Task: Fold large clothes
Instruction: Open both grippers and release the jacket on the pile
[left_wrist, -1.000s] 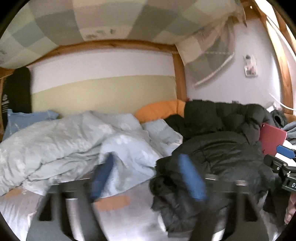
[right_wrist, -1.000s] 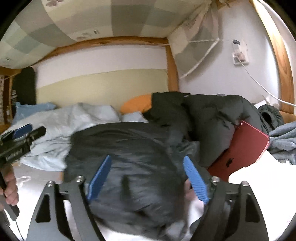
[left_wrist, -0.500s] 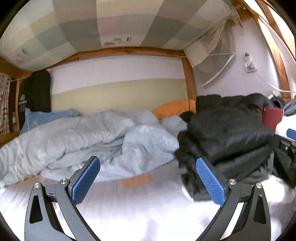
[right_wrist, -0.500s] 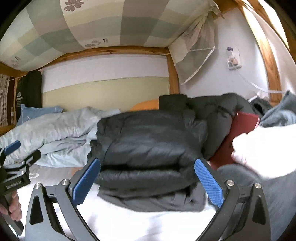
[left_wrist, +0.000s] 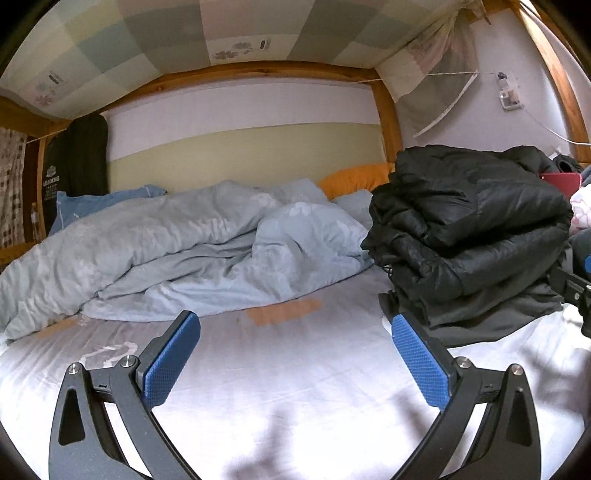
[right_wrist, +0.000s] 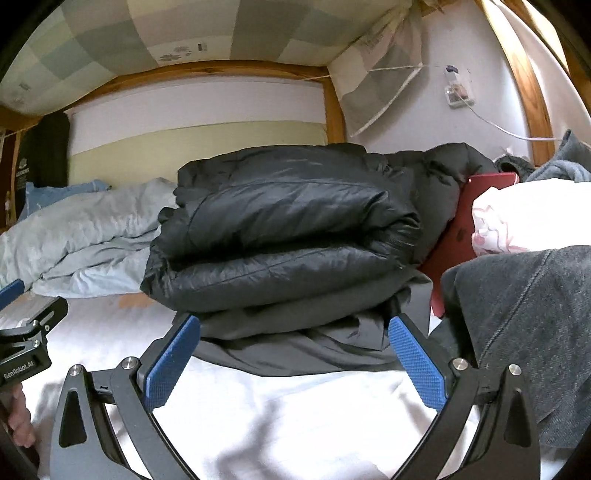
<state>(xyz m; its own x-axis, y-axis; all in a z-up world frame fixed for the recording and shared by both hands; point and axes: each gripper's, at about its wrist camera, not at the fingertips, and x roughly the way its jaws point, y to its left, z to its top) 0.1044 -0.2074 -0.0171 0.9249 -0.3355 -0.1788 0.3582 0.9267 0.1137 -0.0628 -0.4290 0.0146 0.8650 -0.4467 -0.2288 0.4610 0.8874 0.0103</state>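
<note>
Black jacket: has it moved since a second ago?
Yes. The jacket was a loose heap a second ago; it now lies folded flat on the white sheet, lower against the yellow headboard panel.

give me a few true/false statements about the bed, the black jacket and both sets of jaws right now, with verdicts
1. The black jacket lies folded in a stack on the white sheet. True.
2. The right gripper has its jaws clamped on the jacket. False: the jaws stand wide open, and the pads do not press on the fabric.
3. The left gripper holds a corner of the light blue duvet. False: its jaws are open over bare sheet with nothing between them.
4. A red flat device leans behind the jacket on its right in the right wrist view. True.
5. An orange pillow shows behind the duvet. True.
6. The duvet is neatly folded. False: it lies rumpled.
</note>
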